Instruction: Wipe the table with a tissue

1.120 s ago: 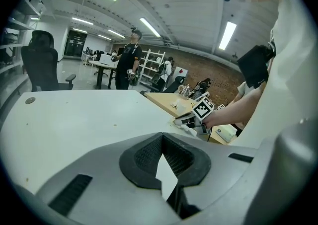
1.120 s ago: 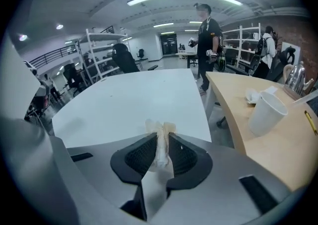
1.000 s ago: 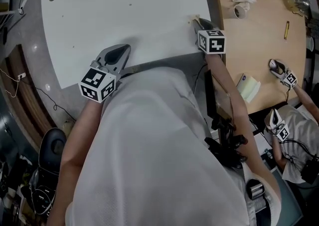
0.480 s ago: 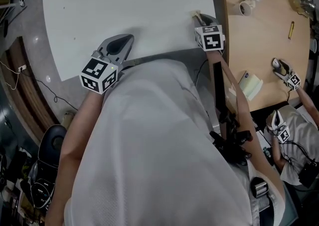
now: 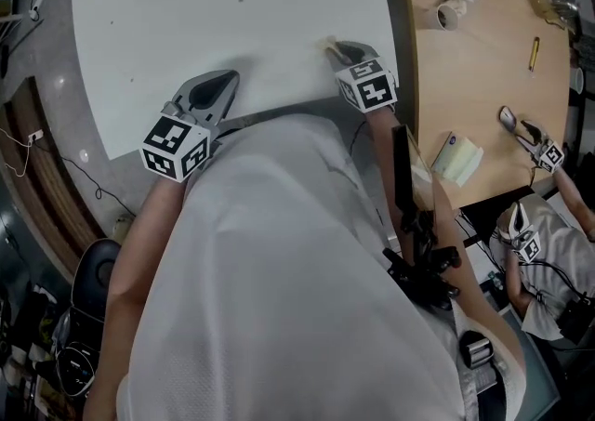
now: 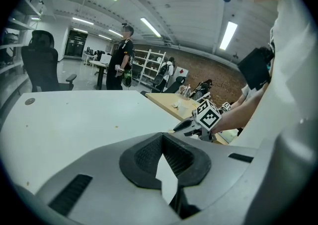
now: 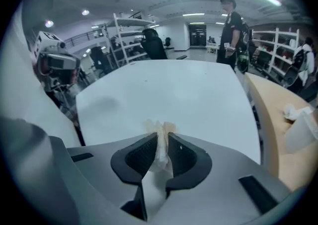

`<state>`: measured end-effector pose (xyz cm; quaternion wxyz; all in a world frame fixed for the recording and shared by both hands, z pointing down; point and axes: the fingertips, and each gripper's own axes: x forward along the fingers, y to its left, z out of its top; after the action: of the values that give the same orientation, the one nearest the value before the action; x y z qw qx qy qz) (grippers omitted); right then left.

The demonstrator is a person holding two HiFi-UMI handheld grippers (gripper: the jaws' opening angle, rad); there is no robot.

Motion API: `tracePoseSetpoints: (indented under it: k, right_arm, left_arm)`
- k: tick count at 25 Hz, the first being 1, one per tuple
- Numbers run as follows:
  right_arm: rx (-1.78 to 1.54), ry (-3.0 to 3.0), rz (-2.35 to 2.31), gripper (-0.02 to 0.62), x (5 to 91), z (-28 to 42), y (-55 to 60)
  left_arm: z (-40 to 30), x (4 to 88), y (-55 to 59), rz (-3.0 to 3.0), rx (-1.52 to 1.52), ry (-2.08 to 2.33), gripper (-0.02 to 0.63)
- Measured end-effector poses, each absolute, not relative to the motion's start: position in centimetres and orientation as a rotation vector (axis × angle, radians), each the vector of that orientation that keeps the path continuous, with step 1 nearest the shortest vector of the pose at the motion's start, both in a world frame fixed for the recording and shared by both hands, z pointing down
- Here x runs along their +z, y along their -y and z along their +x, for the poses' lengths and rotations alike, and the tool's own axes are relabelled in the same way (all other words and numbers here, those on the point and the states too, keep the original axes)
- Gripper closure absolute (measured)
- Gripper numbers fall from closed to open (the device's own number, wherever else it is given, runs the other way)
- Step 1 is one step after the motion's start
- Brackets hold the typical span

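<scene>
The right tongs (image 5: pixel 337 47), clamping the tissue (image 5: pixel 326 42), have slid leftward across the white table (image 5: pixel 232 19).

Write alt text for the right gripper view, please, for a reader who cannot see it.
The right claw pinches a crumpled tissue, its tuft poking out over a white table. A person in dark clothes stands beyond the far edge; a wooden table lies at right.
</scene>
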<state>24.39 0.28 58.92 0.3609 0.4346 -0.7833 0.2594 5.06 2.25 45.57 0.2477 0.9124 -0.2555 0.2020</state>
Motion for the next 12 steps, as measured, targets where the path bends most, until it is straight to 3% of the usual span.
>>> tracePoseSetpoints:
  k: [3,12]
  right_arm:
    - [0.755,2.111,1.165,0.523,58.0,24.0,-0.2]
    - [0.819,1.839,1.591,0.522,58.1,35.8,2.5]
  left_arm:
    - [4.8,45.6,-2.1,2.483,0.546,0.717,0.6]
    - [4.4,45.9,-1.7,2.456,0.544,0.758,0.6]
